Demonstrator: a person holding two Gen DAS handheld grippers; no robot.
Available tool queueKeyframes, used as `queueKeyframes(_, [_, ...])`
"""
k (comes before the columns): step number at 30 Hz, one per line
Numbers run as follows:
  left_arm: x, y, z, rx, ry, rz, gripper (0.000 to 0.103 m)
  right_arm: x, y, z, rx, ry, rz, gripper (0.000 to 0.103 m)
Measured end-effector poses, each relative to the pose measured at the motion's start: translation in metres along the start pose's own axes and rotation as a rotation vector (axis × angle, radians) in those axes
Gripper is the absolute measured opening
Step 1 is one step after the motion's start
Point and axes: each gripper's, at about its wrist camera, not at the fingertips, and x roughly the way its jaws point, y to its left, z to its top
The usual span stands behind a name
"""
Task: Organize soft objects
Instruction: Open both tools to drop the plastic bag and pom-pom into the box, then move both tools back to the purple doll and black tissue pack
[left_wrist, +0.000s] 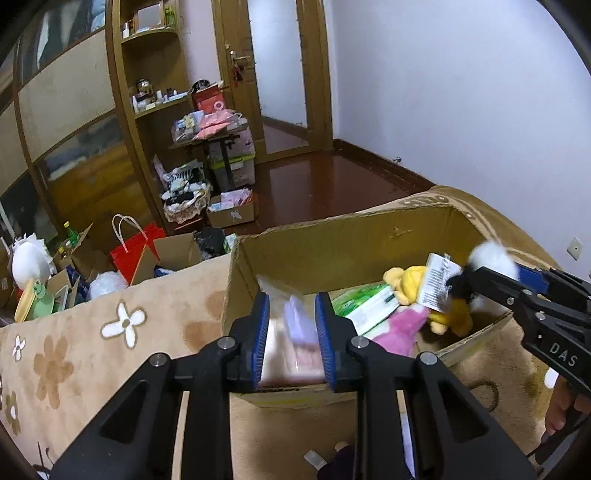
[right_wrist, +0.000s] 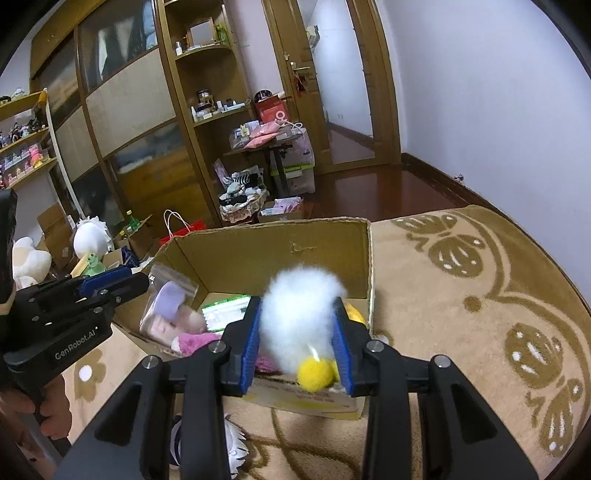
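Over the open cardboard box (left_wrist: 332, 247) (right_wrist: 266, 258), my left gripper (left_wrist: 291, 299) (right_wrist: 136, 280) is shut on a clear plastic bag (left_wrist: 295, 332) (right_wrist: 170, 302) of purple and pink soft pieces, which looks blurred. To its right, my right gripper (right_wrist: 295, 302) (left_wrist: 461, 284) is shut on a fluffy white plush (right_wrist: 299, 314) (left_wrist: 495, 258). This plush has a yellow ball (right_wrist: 314, 373), black parts and a paper tag (left_wrist: 437, 284). It hangs above the box's near right corner. Inside the box lie a yellow plush (left_wrist: 410, 284), a green-white pack (left_wrist: 369, 306) (right_wrist: 225, 310) and a pink fuzzy piece (left_wrist: 399, 325) (right_wrist: 195, 341).
The box stands on a beige flowered blanket (left_wrist: 110, 332) (right_wrist: 461, 295). A white frilled item (right_wrist: 236, 443) lies on it under my right gripper. Beyond the bed edge the floor holds a red paper bag (left_wrist: 133, 247), open cartons and a white plush (right_wrist: 90, 240). Hands (right_wrist: 51, 417) grip both handles.
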Motion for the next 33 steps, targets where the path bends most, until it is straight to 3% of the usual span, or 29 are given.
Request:
queueKeyframes(5, [0.0,0.006,-0.002,-0.007,0.023,0.028,0.037,0.001,0.0,-0.001,0.005,0.006,0.007,0.042])
queueKeyframes(8, [-0.005,0.009,-0.004,-0.007,0.02,0.033,0.05,-0.002,0.0,-0.003,0.004,0.008,0.002,0.044])
queueKeyframes(11, [-0.015,0.012,-0.005,-0.007,0.005,0.052,0.061,-0.006,0.001,-0.003,0.002,0.001,0.001,0.056])
queueKeyframes(12, [-0.017,0.012,-0.006,-0.008,0.007,0.056,0.07,-0.01,0.001,-0.004,0.001,-0.003,-0.002,0.057])
queueKeyframes(14, [-0.021,0.014,-0.006,-0.006,0.014,0.055,0.077,-0.014,0.001,-0.004,0.001,-0.006,-0.004,0.06])
queueKeyframes(18, [-0.03,0.013,-0.009,-0.009,0.021,0.06,0.089,-0.028,0.001,-0.006,0.009,-0.011,-0.013,0.079])
queueKeyframes(23, [-0.045,0.019,-0.018,-0.067,0.033,-0.023,0.097,-0.044,0.003,-0.013,0.009,-0.005,-0.012,0.092])
queueKeyframes(25, [-0.052,0.02,-0.021,-0.072,0.051,-0.042,0.097,-0.05,0.005,-0.016,-0.003,0.004,-0.014,0.093])
queueKeyframes(30, [-0.074,0.022,-0.032,-0.056,0.04,-0.019,0.098,-0.065,0.012,-0.026,-0.016,0.018,-0.003,0.103])
queueKeyframes(33, [-0.083,0.023,-0.036,-0.057,0.057,-0.027,0.098,-0.071,0.02,-0.034,-0.032,0.036,0.005,0.103])
